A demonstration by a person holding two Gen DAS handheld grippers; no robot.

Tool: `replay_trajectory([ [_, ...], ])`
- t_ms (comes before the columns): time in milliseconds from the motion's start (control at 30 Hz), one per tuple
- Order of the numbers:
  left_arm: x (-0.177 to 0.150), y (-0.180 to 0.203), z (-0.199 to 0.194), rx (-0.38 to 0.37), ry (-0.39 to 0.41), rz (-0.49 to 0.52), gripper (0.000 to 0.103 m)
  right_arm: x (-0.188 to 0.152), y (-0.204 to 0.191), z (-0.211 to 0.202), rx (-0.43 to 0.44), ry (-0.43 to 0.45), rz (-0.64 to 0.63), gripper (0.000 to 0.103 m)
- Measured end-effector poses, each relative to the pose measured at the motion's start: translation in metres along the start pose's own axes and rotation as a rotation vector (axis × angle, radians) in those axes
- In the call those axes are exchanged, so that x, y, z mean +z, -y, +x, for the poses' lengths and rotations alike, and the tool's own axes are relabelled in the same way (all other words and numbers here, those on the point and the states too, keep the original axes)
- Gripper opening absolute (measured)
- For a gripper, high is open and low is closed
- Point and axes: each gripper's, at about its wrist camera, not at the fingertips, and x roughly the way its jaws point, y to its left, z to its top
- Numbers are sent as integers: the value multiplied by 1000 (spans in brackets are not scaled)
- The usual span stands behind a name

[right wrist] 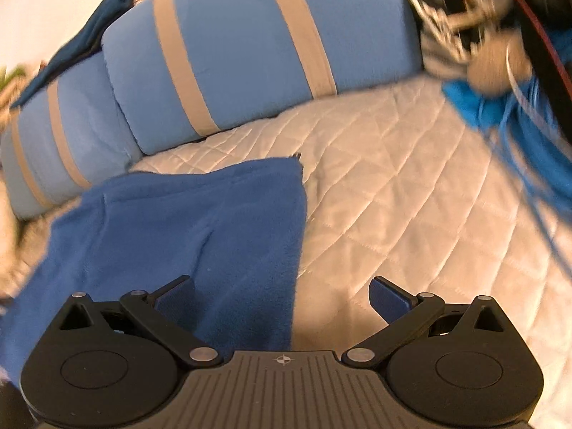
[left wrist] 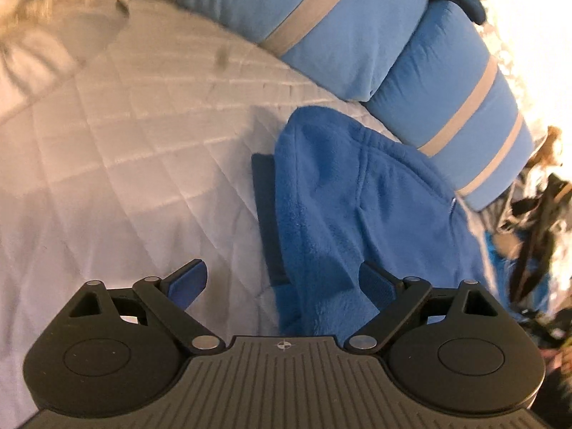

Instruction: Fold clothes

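Observation:
A blue fleece garment (left wrist: 357, 207) lies folded on the white quilted bed (left wrist: 125, 164), with a darker blue band showing along its left edge. My left gripper (left wrist: 282, 282) hovers open over that left edge; its right finger is above the fleece and its left finger above the quilt. In the right wrist view the same fleece garment (right wrist: 186, 228) fills the lower left. My right gripper (right wrist: 282, 296) is open above the garment's right edge, its left finger over the fleece, its right finger over the quilted bed (right wrist: 411, 196). Neither gripper holds anything.
Light blue pillows with beige stripes (left wrist: 321, 25) (right wrist: 232, 50) line the far side of the bed. A pile of mixed clothes and straps (right wrist: 500, 43) lies at the far right; a fuzzy tan item (left wrist: 53, 10) sits far left.

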Motion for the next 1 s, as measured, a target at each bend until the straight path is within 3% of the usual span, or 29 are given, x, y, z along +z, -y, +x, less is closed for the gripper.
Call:
replay_trajectory([
  [133, 6, -24, 11, -83, -21, -124, 93, 6, 17, 10, 112, -53, 127, 103],
  [267, 14, -39, 17, -166, -15, -188, 93, 2, 28, 22, 108, -76, 154, 103],
  [400, 23, -43, 26, -211, -41, -181, 93, 0, 38, 31, 121, -78, 194, 103],
  [667, 31, -42, 45, -331, -112, -216, 93, 14, 46, 42, 277, -114, 238, 103],
  [900, 25, -36, 55, -406, -209, -167, 93, 21, 49, 57, 459, -292, 279, 103],
  [1000, 26, -38, 61, -430, -201, -213, 93, 11, 51, 71, 553, -328, 347, 103],
])
